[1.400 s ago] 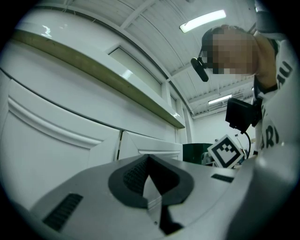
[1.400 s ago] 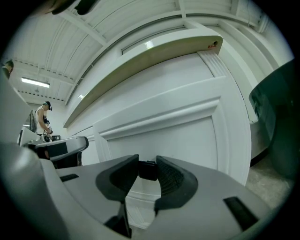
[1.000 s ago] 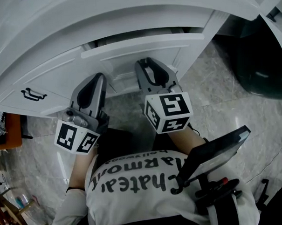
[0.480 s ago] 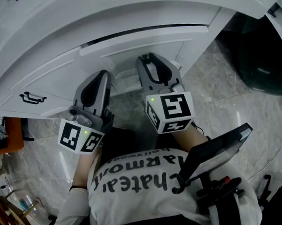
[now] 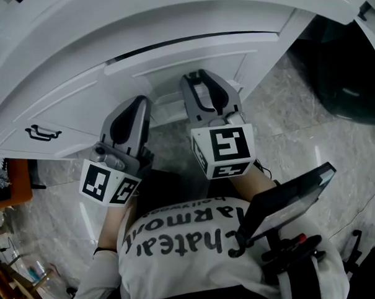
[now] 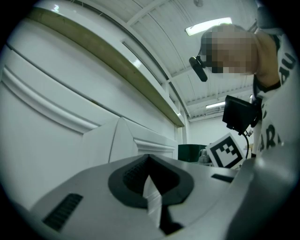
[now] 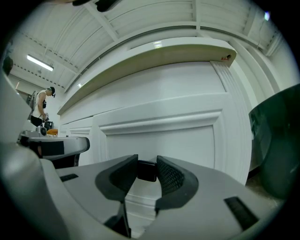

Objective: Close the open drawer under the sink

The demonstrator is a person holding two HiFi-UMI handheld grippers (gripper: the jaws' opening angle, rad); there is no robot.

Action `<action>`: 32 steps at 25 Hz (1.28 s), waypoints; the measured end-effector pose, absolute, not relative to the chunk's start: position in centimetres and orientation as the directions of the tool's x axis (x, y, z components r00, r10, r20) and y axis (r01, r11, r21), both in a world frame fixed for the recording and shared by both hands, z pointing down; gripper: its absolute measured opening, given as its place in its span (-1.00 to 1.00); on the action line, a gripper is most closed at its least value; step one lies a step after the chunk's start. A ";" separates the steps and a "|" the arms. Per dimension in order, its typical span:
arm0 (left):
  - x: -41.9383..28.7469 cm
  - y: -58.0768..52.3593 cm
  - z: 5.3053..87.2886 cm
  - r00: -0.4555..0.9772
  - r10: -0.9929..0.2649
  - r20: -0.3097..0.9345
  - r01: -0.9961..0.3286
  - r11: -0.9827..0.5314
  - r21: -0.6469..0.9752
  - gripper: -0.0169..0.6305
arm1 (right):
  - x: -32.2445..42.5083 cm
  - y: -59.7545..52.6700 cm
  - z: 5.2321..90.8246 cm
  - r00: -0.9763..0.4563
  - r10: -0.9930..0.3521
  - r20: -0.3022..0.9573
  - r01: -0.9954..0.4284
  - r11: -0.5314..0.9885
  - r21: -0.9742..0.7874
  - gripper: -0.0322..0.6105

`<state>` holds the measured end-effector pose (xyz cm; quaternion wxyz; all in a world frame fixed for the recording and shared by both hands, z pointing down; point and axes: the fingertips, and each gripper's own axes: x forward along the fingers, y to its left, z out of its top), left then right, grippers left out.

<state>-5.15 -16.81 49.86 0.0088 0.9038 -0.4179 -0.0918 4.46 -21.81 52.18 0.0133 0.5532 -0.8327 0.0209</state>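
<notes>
White cabinet (image 5: 59, 97) fills the far side, its drawer (image 5: 185, 62) nearly shut, a dark slit above. A green bin (image 5: 355, 79) stands right. The right gripper (image 7: 147, 165), jaws opening, pads touching, clasps the black handle (image 7: 146, 172). The left gripper (image 6: 149, 158), jaws together and empty, points at the cabinet just left.

Drawer (image 5: 182, 64): smooth white painted front with a slight sheen. Handle (image 7: 146, 171): matt black. Floor (image 5: 294, 125): glossy grey-veined stone tiles. Shirt (image 5: 189, 254): white printed cloth.
</notes>
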 end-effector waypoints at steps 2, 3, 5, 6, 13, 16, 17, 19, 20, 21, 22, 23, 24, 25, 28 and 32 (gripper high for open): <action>-5.2 -16.9 50.0 0.636 -0.755 -0.159 -0.750 -0.653 0.100 -0.93 | 4.5 -22.1 52.3 -0.378 -0.924 0.052 -0.926 0.377 -0.032 -0.49; -5.2 -17.0 50.0 0.637 -0.754 -0.160 -0.748 -0.655 0.106 -0.93 | 4.5 -22.5 52.3 -0.377 -0.924 0.058 -0.926 0.374 -0.049 -0.49; -5.1 -17.1 50.2 0.641 -0.750 -0.160 -0.742 -0.660 0.118 -0.93 | 4.6 -23.1 52.4 -0.376 -0.924 0.064 -0.925 0.371 -0.084 -0.49; -5.1 -17.1 50.2 0.645 -0.748 -0.159 -0.739 -0.663 0.119 -0.93 | 4.6 -23.2 52.4 -0.373 -0.926 0.060 -0.926 0.367 -0.084 -0.49; -5.4 -17.5 50.1 0.640 -0.750 -0.166 -0.741 -0.660 0.125 -0.93 | 4.7 -23.2 52.2 -0.357 -0.933 0.037 -0.933 0.356 -0.048 -0.48; -5.6 -17.4 50.3 0.638 -0.753 -0.161 -0.744 -0.657 0.125 -0.93 | 4.6 -23.3 52.3 -0.359 -0.933 0.034 -0.933 0.357 -0.044 -0.47; -5.6 -17.3 50.3 0.636 -0.754 -0.162 -0.745 -0.655 0.126 -0.93 | 4.6 -23.3 52.3 -0.361 -0.932 0.034 -0.932 0.360 -0.043 -0.47; -5.7 -17.2 50.2 0.635 -0.755 -0.163 -0.746 -0.654 0.126 -0.93 | 4.6 -23.3 52.3 -0.366 -0.930 0.035 -0.930 0.365 -0.041 -0.47; -5.7 -17.1 50.2 0.635 -0.755 -0.162 -0.746 -0.654 0.124 -0.93 | 4.5 -23.3 52.3 -0.368 -0.929 0.036 -0.930 0.366 -0.040 -0.47; -5.7 -17.0 50.3 0.635 -0.755 -0.162 -0.746 -0.654 0.123 -0.93 | 4.5 -23.3 52.3 -0.368 -0.929 0.038 -0.930 0.367 -0.038 -0.47; -5.8 -16.9 50.3 0.635 -0.756 -0.161 -0.747 -0.653 0.123 -0.93 | 4.5 -23.3 52.4 -0.369 -0.929 0.040 -0.929 0.367 -0.038 -0.47; -5.8 -16.8 50.3 0.633 -0.757 -0.161 -0.748 -0.652 0.123 -0.93 | 4.5 -23.3 52.4 -0.371 -0.928 0.043 -0.929 0.369 -0.040 -0.47; -5.9 -16.7 50.3 0.631 -0.759 -0.162 -0.750 -0.650 0.126 -0.93 | 4.5 -23.3 52.4 -0.375 -0.926 0.047 -0.927 0.373 -0.044 -0.47; -6.0 -16.7 50.2 0.628 -0.761 -0.164 -0.751 -0.648 0.129 -0.93 | 4.5 -23.3 52.5 -0.381 -0.923 0.050 -0.924 0.379 -0.049 -0.47; -6.1 -16.5 49.9 0.620 -0.766 -0.172 -0.755 -0.642 0.138 -0.93 | 4.5 -23.2 52.6 -0.405 -0.912 0.068 -0.914 0.402 -0.049 -0.47; -5.9 -16.2 49.7 0.619 -0.768 -0.165 -0.757 -0.639 0.133 -0.93 | 4.5 -23.2 52.5 -0.453 -0.886 0.098 -0.891 0.449 -0.062 -0.47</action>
